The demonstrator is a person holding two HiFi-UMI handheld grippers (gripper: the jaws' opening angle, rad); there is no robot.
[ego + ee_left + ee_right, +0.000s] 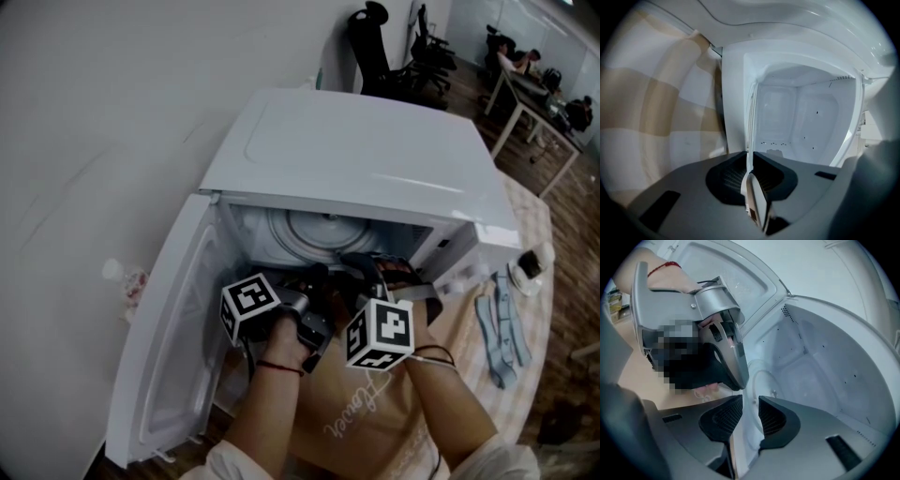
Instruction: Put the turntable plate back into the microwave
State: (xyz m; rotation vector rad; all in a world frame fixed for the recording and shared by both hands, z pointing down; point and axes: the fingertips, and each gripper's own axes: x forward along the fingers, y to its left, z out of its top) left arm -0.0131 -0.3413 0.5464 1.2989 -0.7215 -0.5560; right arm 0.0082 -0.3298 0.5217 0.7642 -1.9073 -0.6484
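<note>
Head view, left gripper (750,164) clenched on turntable plate (750,124), right gripper (750,416) released, cloth script (352,412) illegible.

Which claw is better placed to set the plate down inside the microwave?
Left. The left claw is clamped on the rim of the clear round glass turntable plate reaching into the white microwave; the right claw stands open.

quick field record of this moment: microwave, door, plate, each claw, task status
microwave: white microwave, front facing the person
door: door swung fully open, at the left of the head view
plate: glass turntable plate inside the cavity
left gripper: left gripper, claw shut on the plate's rim
right gripper: right gripper, claw pads apart with the plate's rim in the gap; contact unclear
status: plate in the cavity, not yet let go; whether it is seated cannot be told
</note>
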